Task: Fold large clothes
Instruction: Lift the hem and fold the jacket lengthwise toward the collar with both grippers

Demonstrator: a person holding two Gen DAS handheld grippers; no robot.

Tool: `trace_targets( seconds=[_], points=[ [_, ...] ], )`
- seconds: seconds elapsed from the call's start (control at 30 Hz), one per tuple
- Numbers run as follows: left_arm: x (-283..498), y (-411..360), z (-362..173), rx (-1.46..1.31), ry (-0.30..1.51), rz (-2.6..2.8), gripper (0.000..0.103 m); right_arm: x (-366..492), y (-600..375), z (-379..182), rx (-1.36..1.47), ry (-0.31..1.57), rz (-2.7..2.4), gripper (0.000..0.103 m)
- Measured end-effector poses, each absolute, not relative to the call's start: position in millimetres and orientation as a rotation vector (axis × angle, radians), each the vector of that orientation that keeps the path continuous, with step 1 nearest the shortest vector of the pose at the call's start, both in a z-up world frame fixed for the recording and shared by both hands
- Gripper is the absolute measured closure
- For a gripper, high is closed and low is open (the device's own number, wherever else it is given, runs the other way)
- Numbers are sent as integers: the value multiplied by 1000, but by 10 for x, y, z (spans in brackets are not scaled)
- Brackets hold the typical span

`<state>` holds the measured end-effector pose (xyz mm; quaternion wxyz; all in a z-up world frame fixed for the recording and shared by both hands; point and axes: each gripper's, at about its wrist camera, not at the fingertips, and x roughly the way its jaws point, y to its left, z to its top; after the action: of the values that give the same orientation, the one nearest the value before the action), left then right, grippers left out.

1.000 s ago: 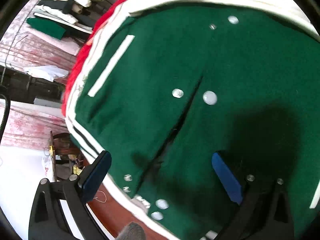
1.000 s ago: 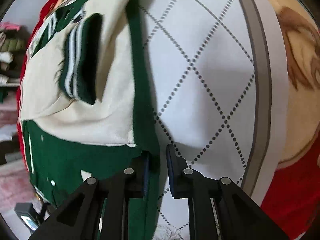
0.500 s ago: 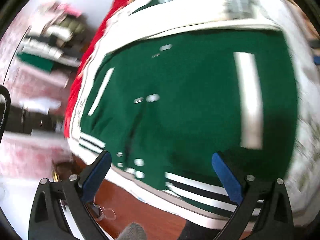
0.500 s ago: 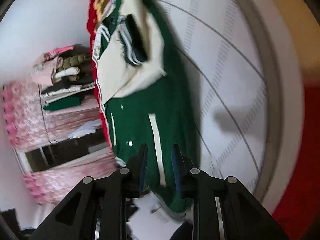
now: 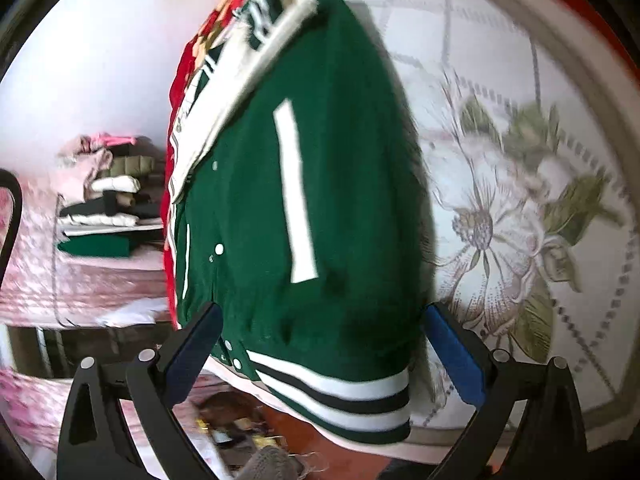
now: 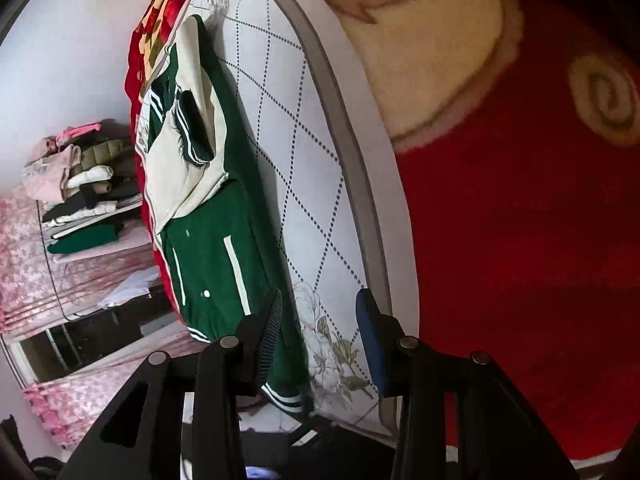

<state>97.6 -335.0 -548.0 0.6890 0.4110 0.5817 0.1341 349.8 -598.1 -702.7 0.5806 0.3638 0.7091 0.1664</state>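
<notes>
A green varsity jacket [image 5: 320, 208] with cream sleeves, white pocket stripes and a striped hem lies on a white quilted bedspread [image 5: 520, 184]. A cream sleeve [image 6: 188, 152] is folded over its upper body. In the left wrist view my left gripper [image 5: 320, 352] is open and empty, held above the jacket's striped hem [image 5: 340, 400]. In the right wrist view the jacket [image 6: 216, 252] lies to the left, and my right gripper [image 6: 320, 340] is open and empty over the bedspread [image 6: 320, 184] beside the jacket's edge.
A red patterned blanket [image 6: 520, 200] covers the bed beyond the bedspread. A stack of folded clothes [image 6: 80, 192] sits on a pink surface at the far left, also in the left wrist view [image 5: 108, 208]. The bed's edge and floor lie below the hem.
My right gripper has opened, let go of the jacket's edge and pulled back. My left gripper, open throughout, has drawn back from the jacket's front to its hem.
</notes>
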Motion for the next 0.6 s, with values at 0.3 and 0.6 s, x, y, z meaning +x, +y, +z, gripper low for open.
trace_targets(
  seconds=[0.3,0.6],
  points=[
    [1220,-3090,-5549,855,1329,389,0,3639,-5664,-7118,842,1656,395,63],
    [1556,-2730,-5474,771,1304,533,0,4106,-5250,-7304,853,1607,469,46]
  ],
)
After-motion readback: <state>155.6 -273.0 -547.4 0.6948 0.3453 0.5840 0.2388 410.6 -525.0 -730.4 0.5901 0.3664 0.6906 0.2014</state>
